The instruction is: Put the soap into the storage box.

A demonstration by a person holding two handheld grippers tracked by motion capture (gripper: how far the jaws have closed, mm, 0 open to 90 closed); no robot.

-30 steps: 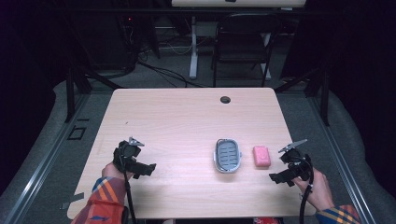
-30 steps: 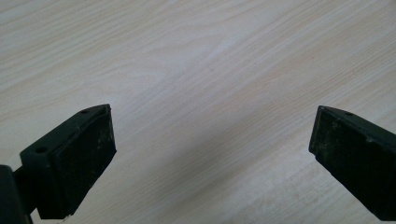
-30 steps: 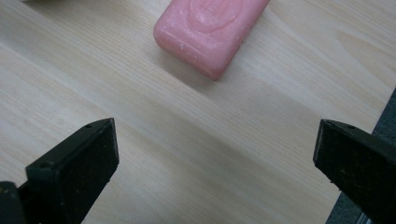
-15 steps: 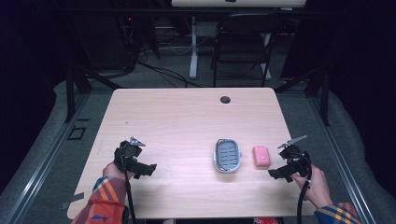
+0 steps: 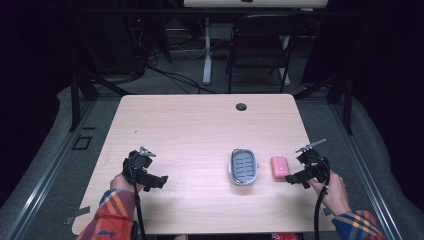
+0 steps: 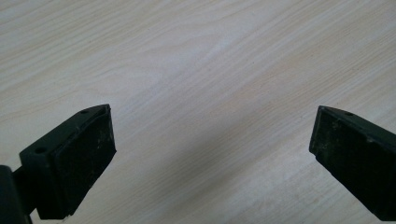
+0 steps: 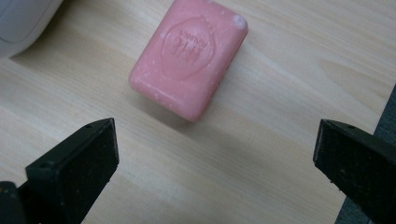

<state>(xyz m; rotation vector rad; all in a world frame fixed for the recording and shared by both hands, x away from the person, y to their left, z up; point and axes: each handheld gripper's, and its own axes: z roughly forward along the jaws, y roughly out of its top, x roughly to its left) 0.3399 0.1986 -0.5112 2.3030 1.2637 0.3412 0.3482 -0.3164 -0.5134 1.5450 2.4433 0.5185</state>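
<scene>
One pink soap (image 7: 188, 58) (embossed stamp unreadable) | right tongs (image 7: 215, 154) wide | left tongs (image 6: 212, 149) wide

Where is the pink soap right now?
In the high view the pink soap lies flat on the table, near its right edge, between the grey soap dish and the right gripper. It sits just ahead of that gripper's open jaws, untouched.

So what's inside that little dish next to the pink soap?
The dish holds only a dark slotted grate; no soap is in it. What lies under the grate is hidden. The pink soap lies on the table beside it, ahead of the open right gripper.
</scene>
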